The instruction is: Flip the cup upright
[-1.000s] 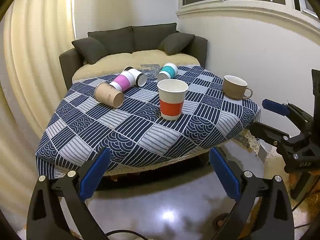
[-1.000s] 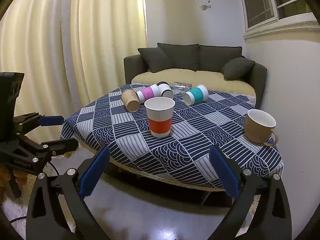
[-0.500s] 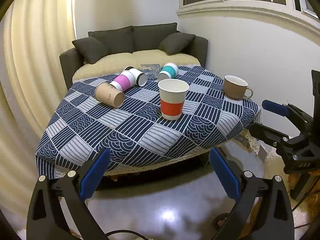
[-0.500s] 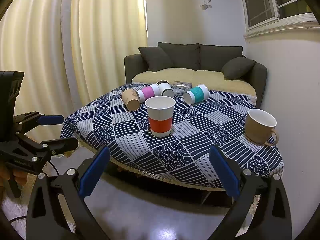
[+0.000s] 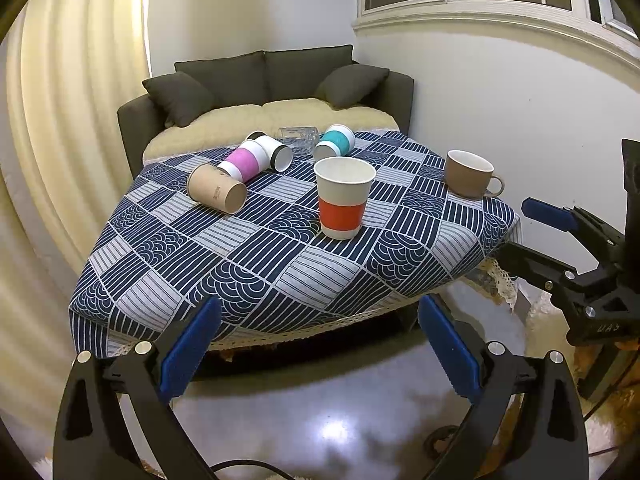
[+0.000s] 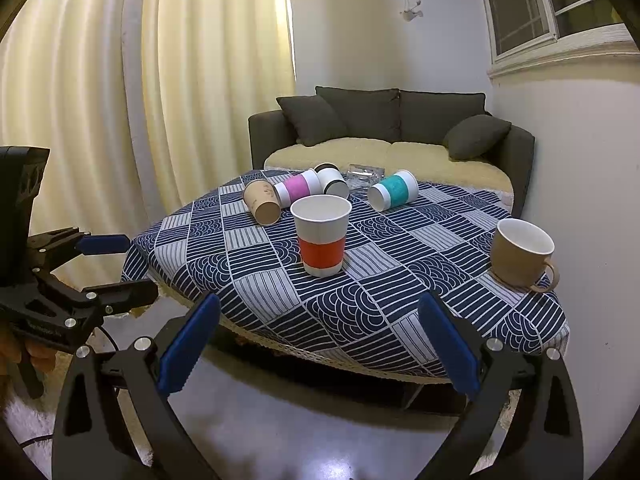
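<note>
A white cup with an orange band stands upright mid-table. Lying on their sides behind it are a brown paper cup, a pink-banded cup, a white black-rimmed cup and a teal-banded cup. A tan mug stands upright at the right edge. My left gripper is open and empty, in front of the table over the floor. My right gripper is open and empty, also short of the table.
The table has a blue patterned cloth. A clear glass lies at the far edge. A dark sofa stands behind, curtains to the left, a wall to the right. The floor is glossy.
Both grippers have drifted slightly; the table and cups sit a little differently in both views. Nothing was grasped or moved.
</note>
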The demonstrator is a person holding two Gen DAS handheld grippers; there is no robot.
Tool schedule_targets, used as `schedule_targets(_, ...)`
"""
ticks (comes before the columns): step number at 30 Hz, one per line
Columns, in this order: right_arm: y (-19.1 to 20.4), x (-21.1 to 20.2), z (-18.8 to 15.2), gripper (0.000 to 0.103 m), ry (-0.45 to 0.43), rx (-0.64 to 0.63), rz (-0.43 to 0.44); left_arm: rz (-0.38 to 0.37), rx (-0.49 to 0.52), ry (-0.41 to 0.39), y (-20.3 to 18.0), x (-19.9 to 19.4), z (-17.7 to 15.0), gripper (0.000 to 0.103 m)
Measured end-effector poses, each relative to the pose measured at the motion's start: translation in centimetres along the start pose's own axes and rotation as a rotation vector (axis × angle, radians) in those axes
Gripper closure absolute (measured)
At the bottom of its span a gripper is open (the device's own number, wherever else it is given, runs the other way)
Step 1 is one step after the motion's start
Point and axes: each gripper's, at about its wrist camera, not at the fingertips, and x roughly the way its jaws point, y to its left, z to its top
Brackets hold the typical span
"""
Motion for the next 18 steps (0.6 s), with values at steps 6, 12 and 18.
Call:
schedule_targets(6, 0.01, -0.27, 0.11, 0.005, -0.013, 0.001, 0.002, 0.0, 0.001, -0.007, -0.08, 0.08, 0.0, 0.007)
schedule_targets(12, -0.07, -0.69, 0.26, 0.005, -0.031, 0.007, 0.006, -0.001, 0.003, -0.013, -0.15, -0.04, -0.06, 0.007)
schedule_targets(18, -0.11, -1.01, 0.37, 0.005, -0.041, 0.008, 0.008, 0.002, 0.008, -0.02, -0.17, -0.14, -0.16, 0.007)
